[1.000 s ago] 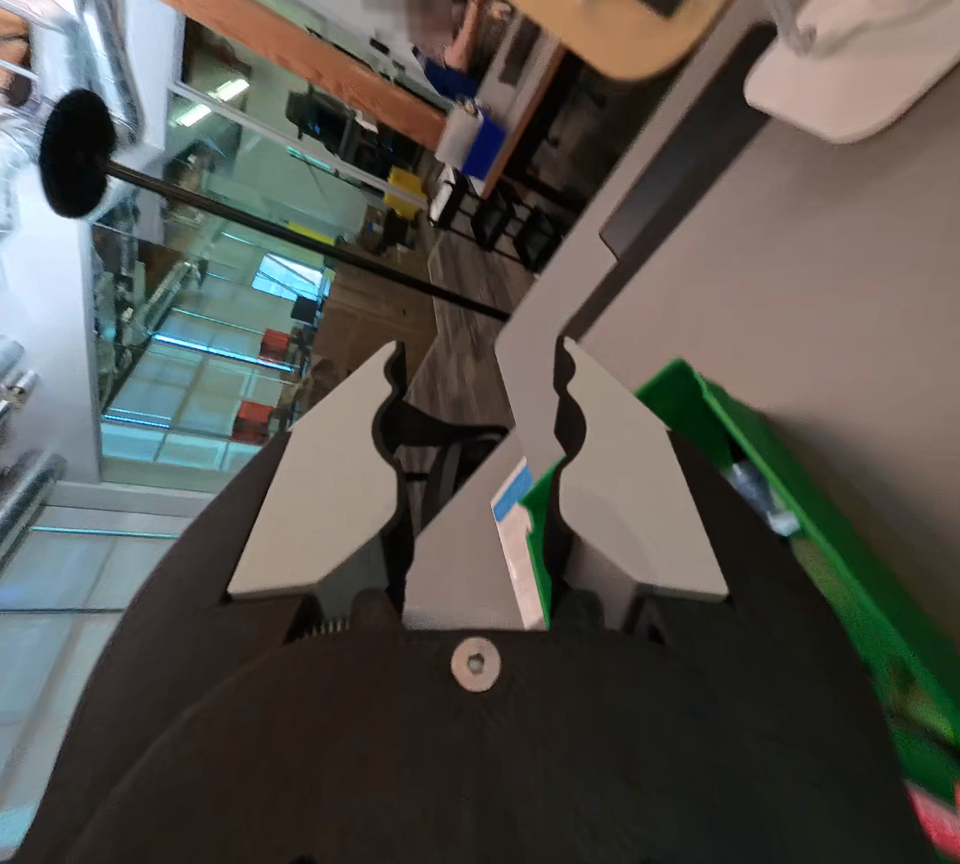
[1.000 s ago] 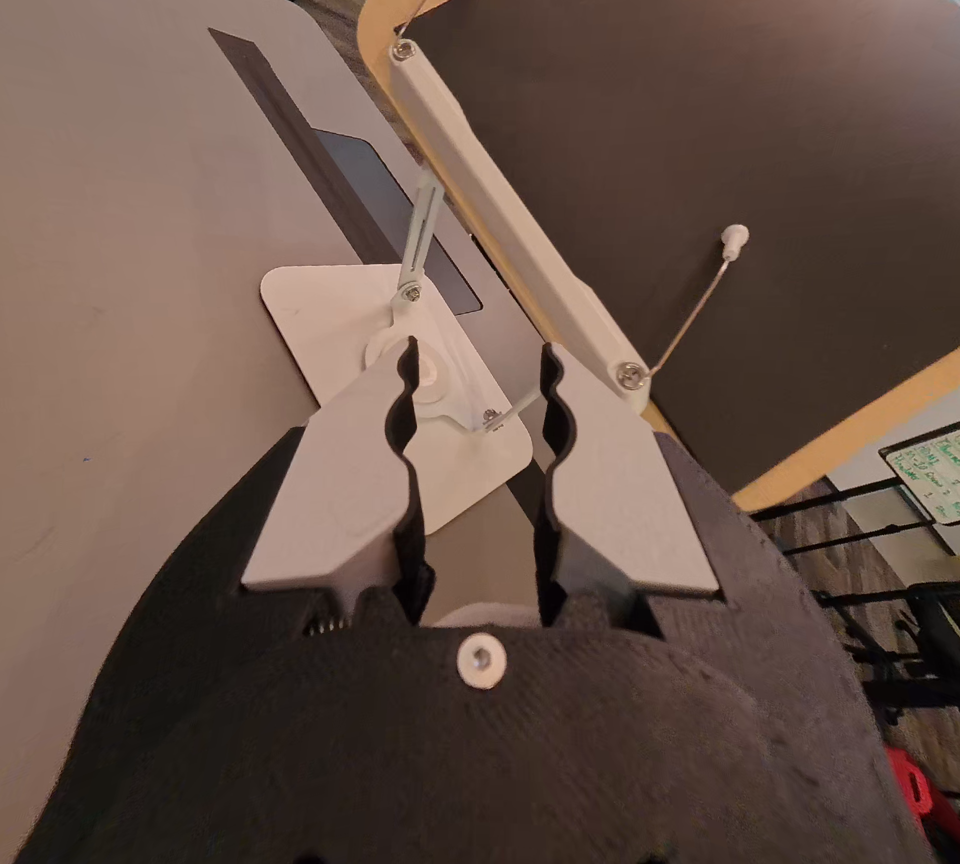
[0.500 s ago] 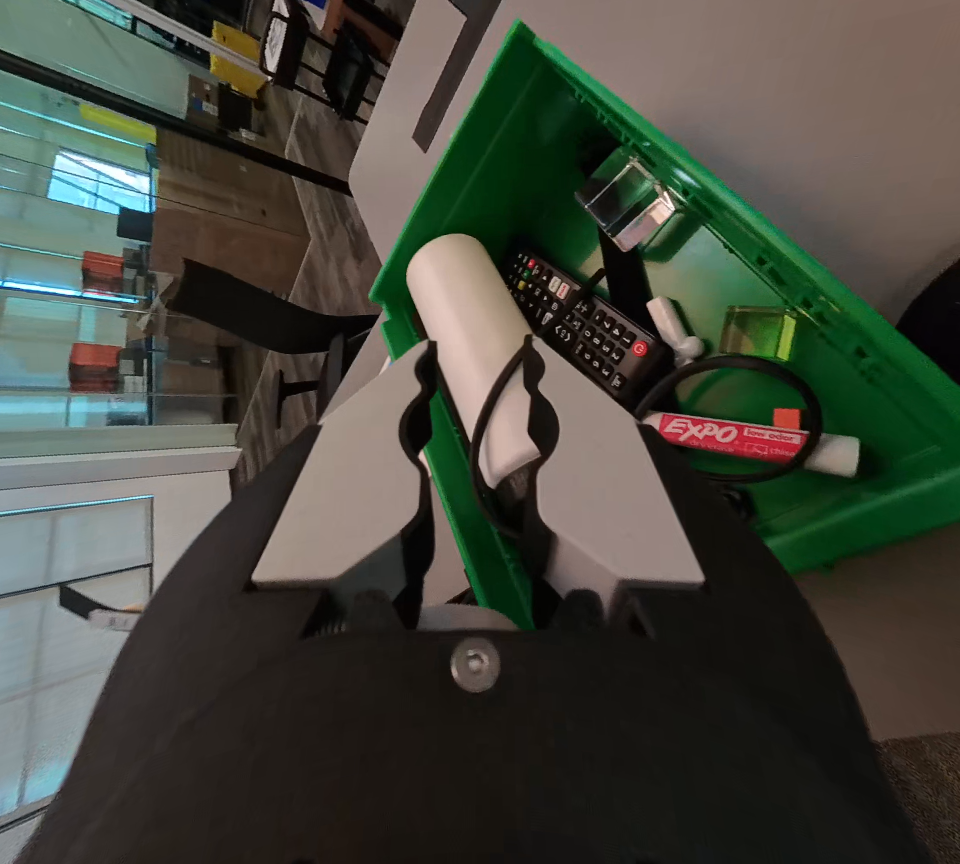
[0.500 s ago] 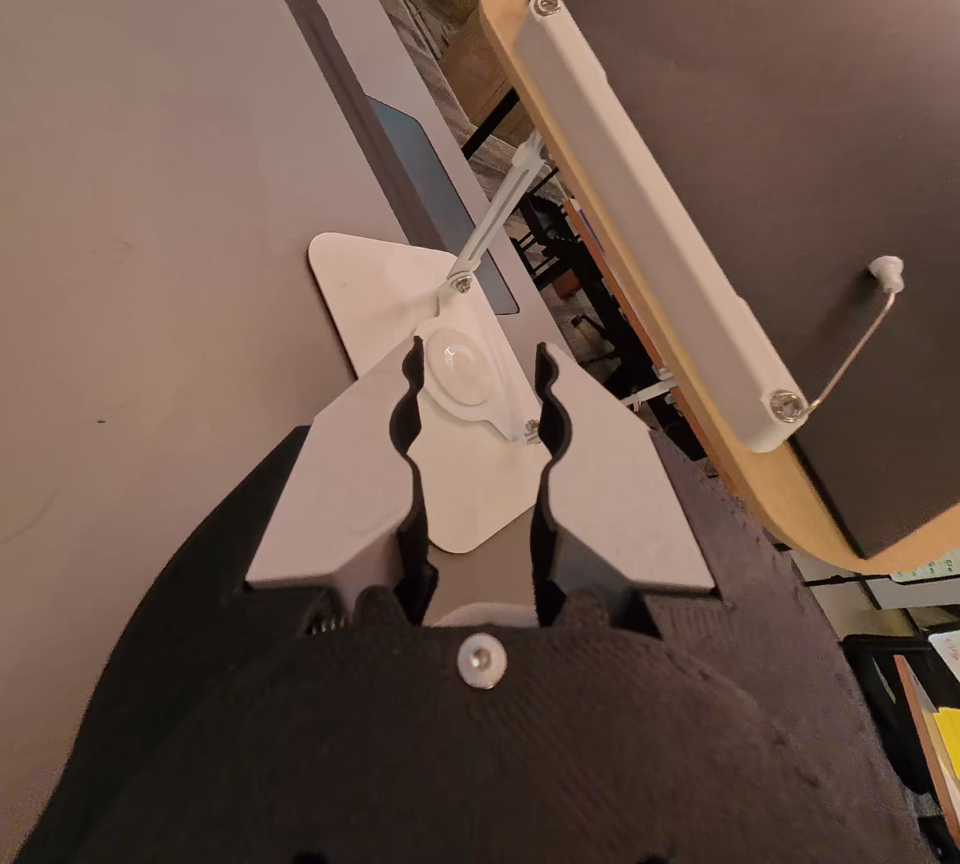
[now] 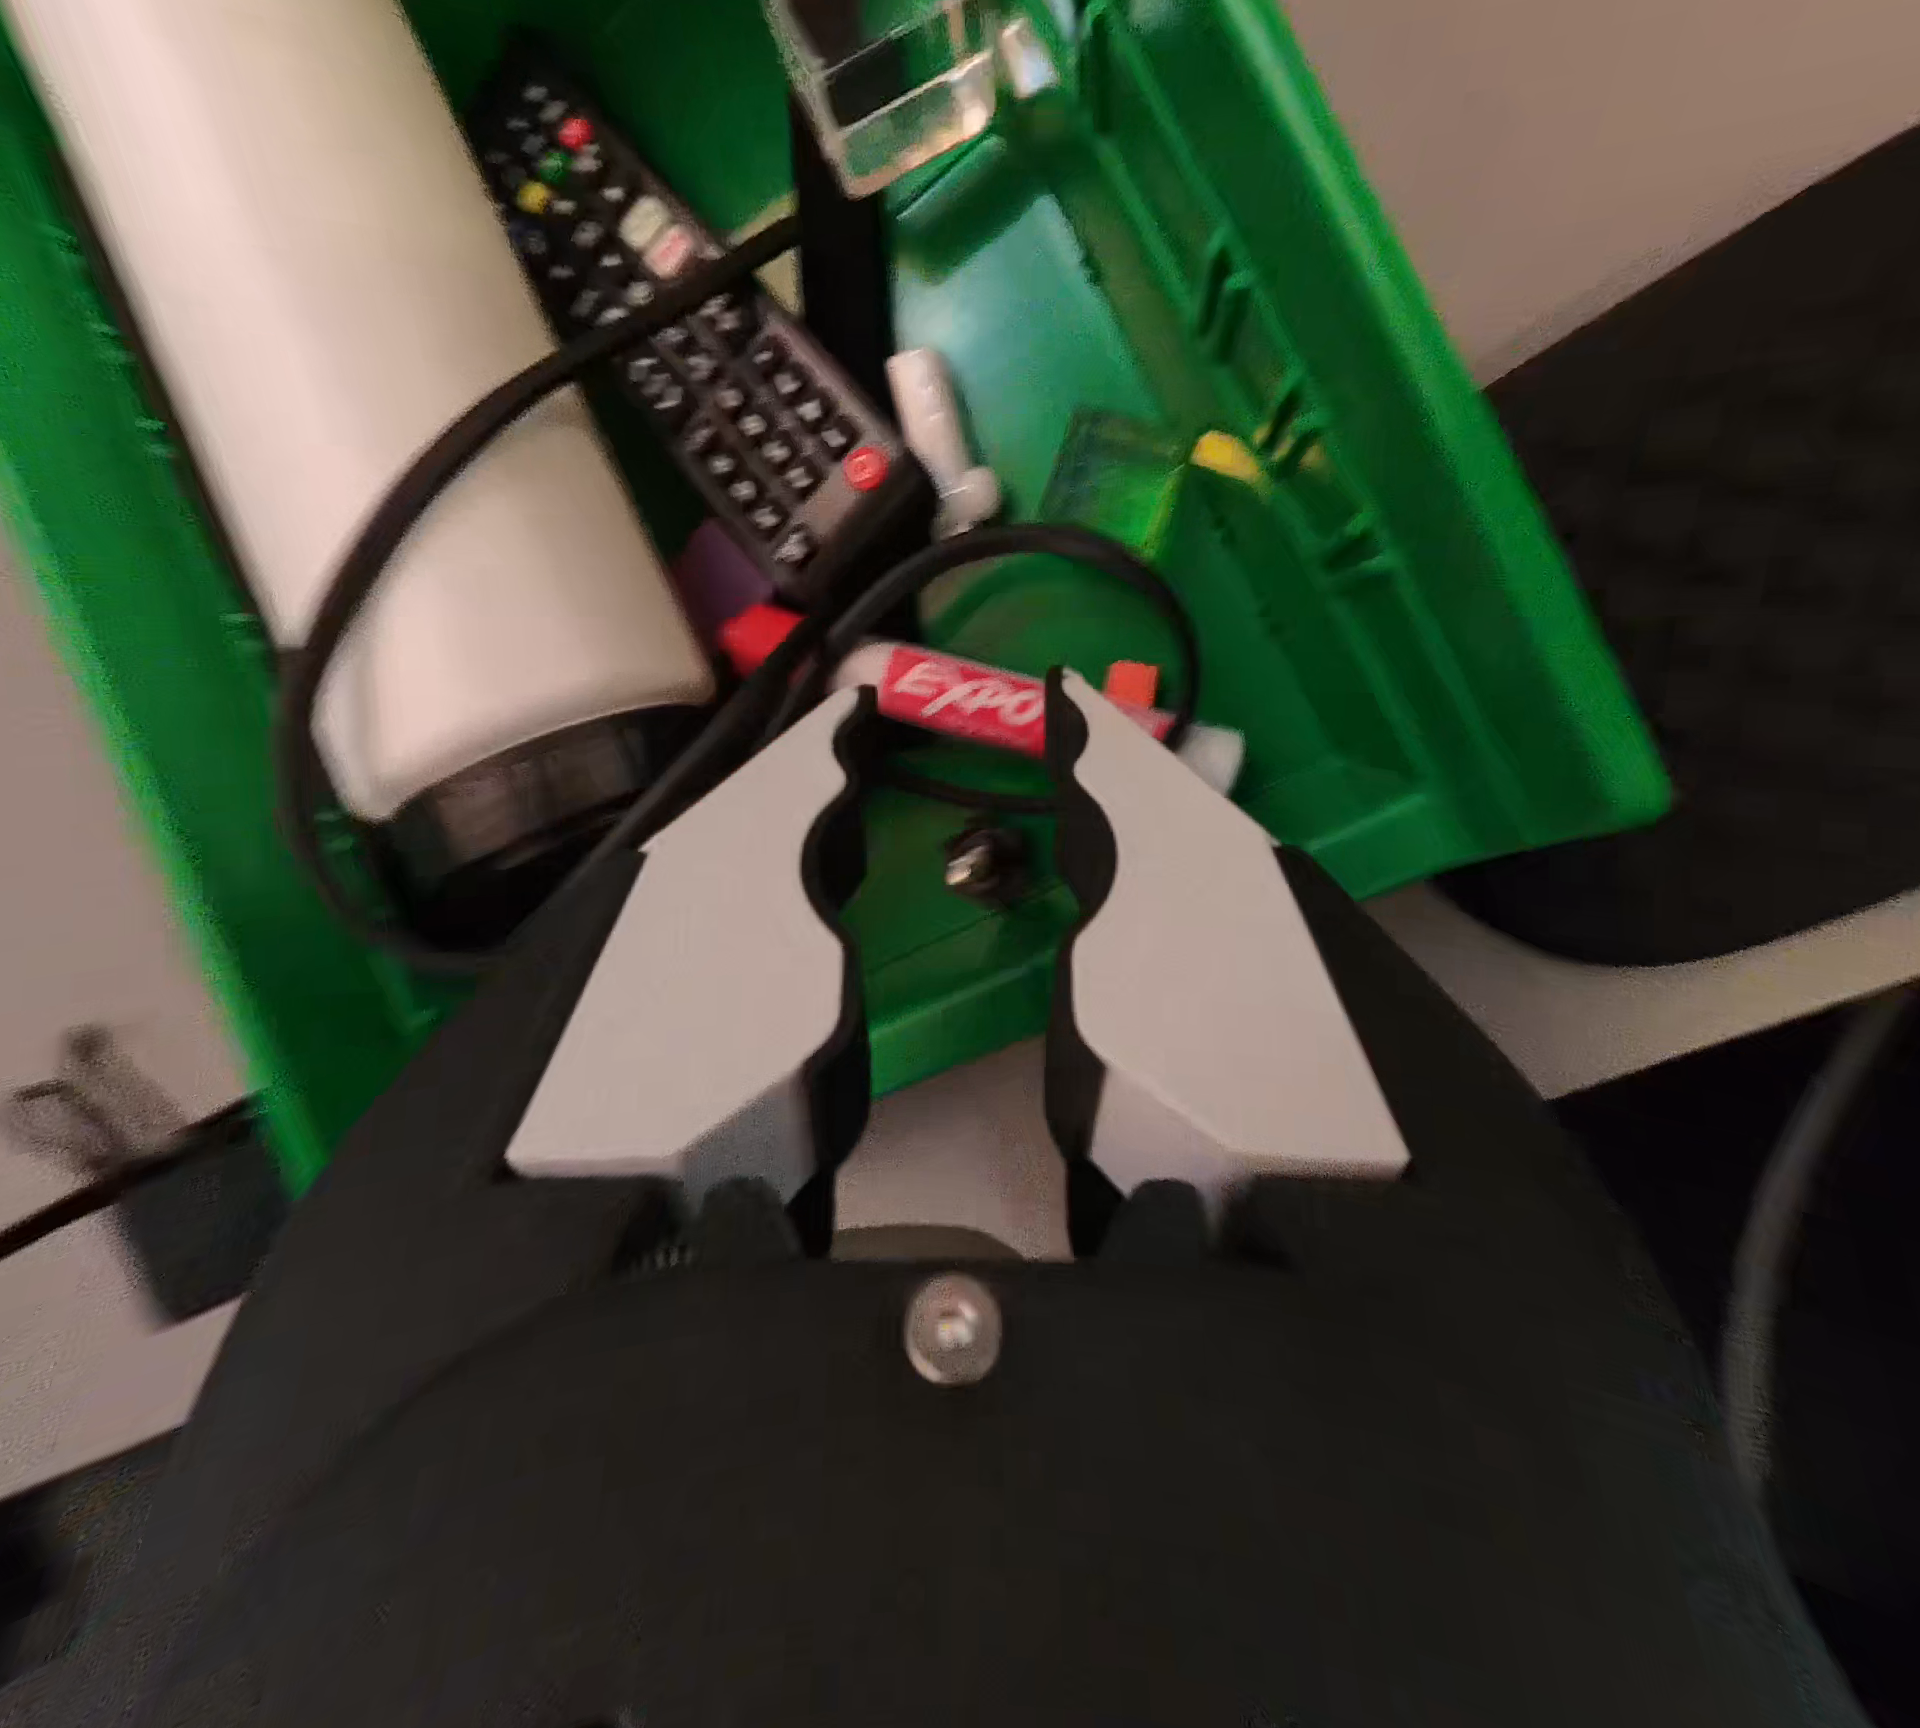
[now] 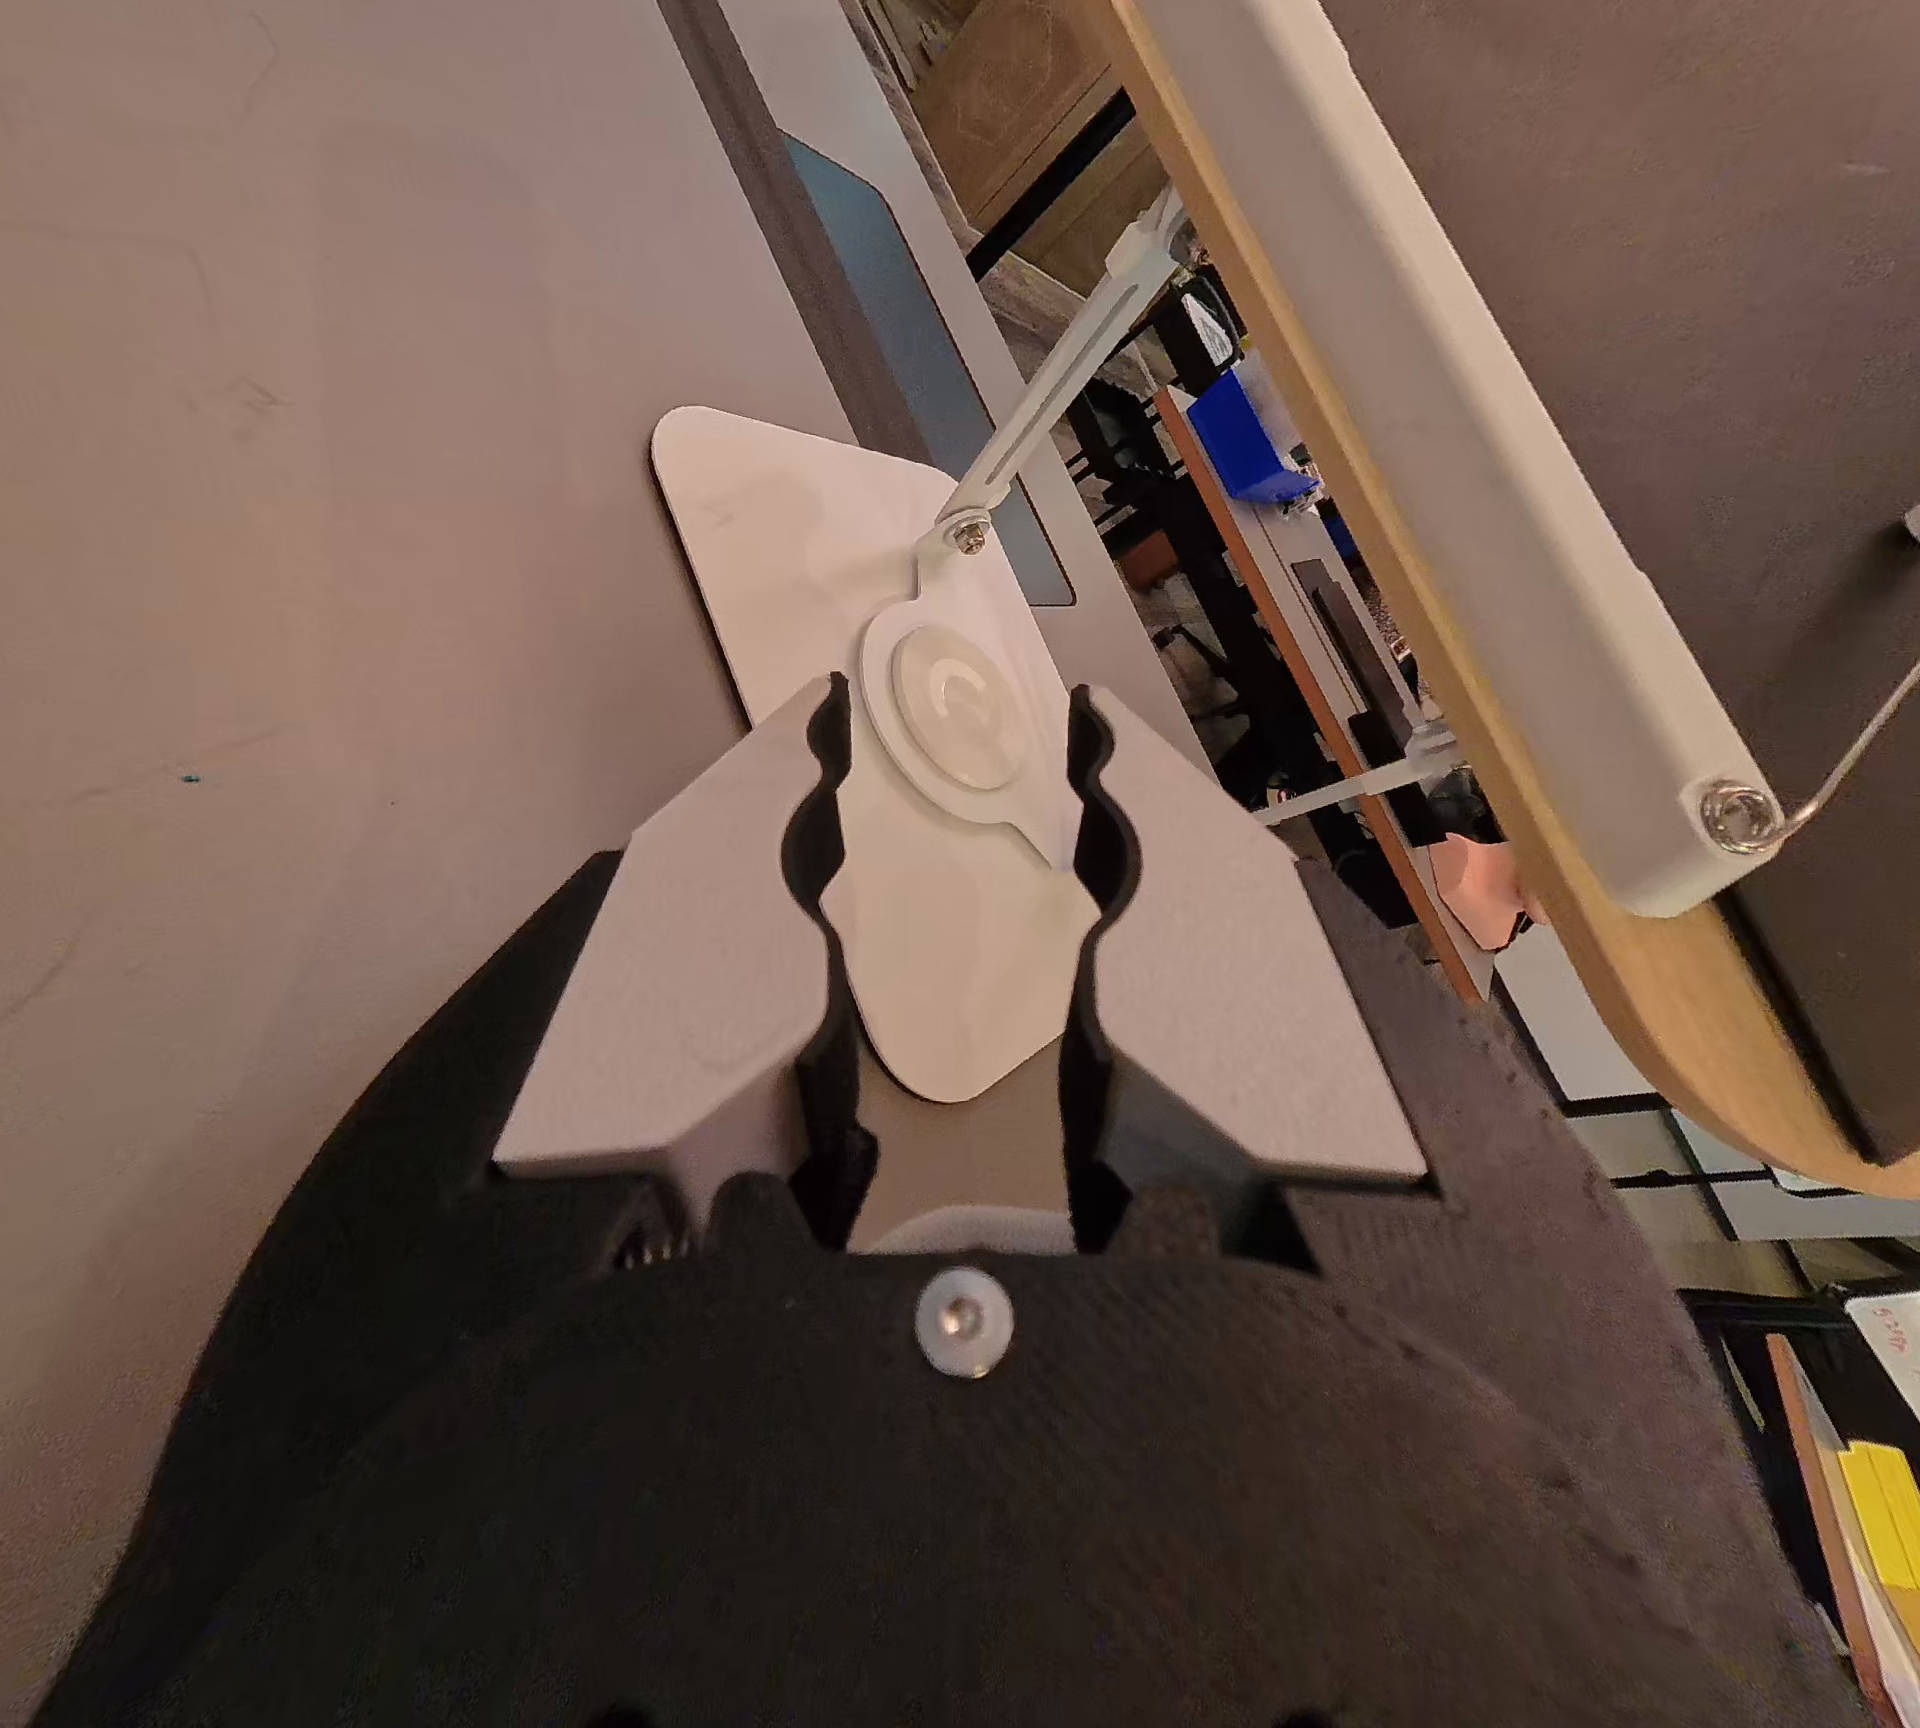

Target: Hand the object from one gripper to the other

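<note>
Your left claw (image 5: 956,712) hangs over the green bin (image 5: 1351,535) with its jaws parted and nothing between them, the tips just above the red marker (image 5: 961,704); I judge that marker to be the thing you mean to pass, though the task does not name it and the picture is smeared by motion.

Expect it to be light and stiff, a smooth plastic barrel that may roll or slip if pinched off-centre; take it across the middle of the barrel, jaws square to its length, so that one end stays free for the other claw. Mind the thin black cable (image 5: 1164,608) that loops over it; that could snag or come up with it.

The marker lies flat near the bin's near wall, red-labelled with a whitish end showing just beside your right-hand jaw; a black remote (image 5: 717,359) lies just beyond it, a big white cylinder (image 5: 312,307) on the left, and a clear block (image 5: 883,47) at the far side.

Your right claw (image 6: 956,712) is parted and empty too, held over the grey surface (image 6: 312,431) above a white lamp base (image 6: 790,556), well away from the bin, which does not show in its view.
</note>
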Available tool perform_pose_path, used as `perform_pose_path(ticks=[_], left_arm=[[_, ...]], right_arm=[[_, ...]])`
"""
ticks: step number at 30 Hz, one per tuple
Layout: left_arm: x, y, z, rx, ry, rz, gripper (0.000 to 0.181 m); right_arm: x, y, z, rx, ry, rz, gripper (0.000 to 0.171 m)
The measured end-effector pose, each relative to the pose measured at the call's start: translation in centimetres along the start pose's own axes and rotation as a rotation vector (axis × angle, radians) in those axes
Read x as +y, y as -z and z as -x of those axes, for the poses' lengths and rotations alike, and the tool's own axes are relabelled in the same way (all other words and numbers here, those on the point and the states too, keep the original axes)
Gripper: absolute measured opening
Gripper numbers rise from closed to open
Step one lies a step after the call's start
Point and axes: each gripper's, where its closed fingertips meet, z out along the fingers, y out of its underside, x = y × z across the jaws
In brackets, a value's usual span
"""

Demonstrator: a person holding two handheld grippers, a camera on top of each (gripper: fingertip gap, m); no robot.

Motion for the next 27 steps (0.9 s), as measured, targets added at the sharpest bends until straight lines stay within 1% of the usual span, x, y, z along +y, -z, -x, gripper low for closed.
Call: perform_pose_path(ticks=[1, 2, 4, 5, 6, 7, 8, 11, 13, 15, 19, 20, 21, 27], left_arm=[[-0.2, -0.5, -0.9, 0.066, 0.040, -0.009, 0.031], [-0.2, -1.0, -1.2, 0.097, 0.076, 0.005, 0.031], [1.4, -2.3, -0.2, 0.049, 0.139, 0.115, 0.035], [2.0, -2.8, 0.2, 0.036, 0.169, 0.154, 0.042], [1.9, -3.1, 0.0, 0.062, 0.208, 0.155, 0.040], [1.9, -3.2, 0.4, 0.052, 0.244, 0.149, 0.041], [2.3, -3.2, 0.9, 0.027, 0.276, 0.171, 0.048], [2.4, -3.2, 1.0, 0.000, 0.324, 0.191, 0.051], [2.3, -3.4, 0.8, 0.019, 0.369, 0.181, 0.052], [2.3, -3.8, 1.0, 0.017, 0.433, 0.178, 0.048], [2.8, -4.8, 1.6, -0.041, 0.504, 0.197, 0.040], [2.8, -4.8, 1.8, -0.060, 0.512, 0.186, 0.033], [2.8, -4.7, 2.1, -0.076, 0.513, 0.173, 0.029], [2.0, -3.5, 1.9, -0.111, 0.471, 0.109, 0.026]], right_arm=[[-0.1, 0.0, 0.0, -0.002, -0.005, -0.003, 0.040], [-0.2, 0.0, 0.2, -0.009, -0.013, -0.009, 0.040], [-0.4, 0.0, 0.5, -0.022, -0.022, -0.015, 0.040], [-0.6, 0.0, 0.7, -0.023, -0.015, -0.019, 0.040], [-0.7, 0.1, 0.8, -0.024, -0.008, -0.023, 0.040], [-0.9, 0.1, 0.9, -0.026, -0.004, -0.026, 0.040], [-1.0, 0.2, 1.0, -0.030, -0.006, -0.029, 0.040], [-1.4, 0.3, 1.3, -0.039, -0.012, -0.040, 0.040], [-1.5, 0.3, 1.5, -0.045, -0.012, -0.044, 0.040], [-1.6, 0.3, 1.6, -0.045, -0.009, -0.046, 0.040], [-1.9, 0.5, 1.6, -0.051, -0.035, -0.059, 0.040], [-1.9, 0.5, 1.6, -0.051, -0.036, -0.061, 0.040], [-2.0, 0.6, 1.5, -0.047, -0.032, -0.062, 0.040], [-2.2, 0.9, 1.1, -0.021, 0.010, -0.069, 0.040]])
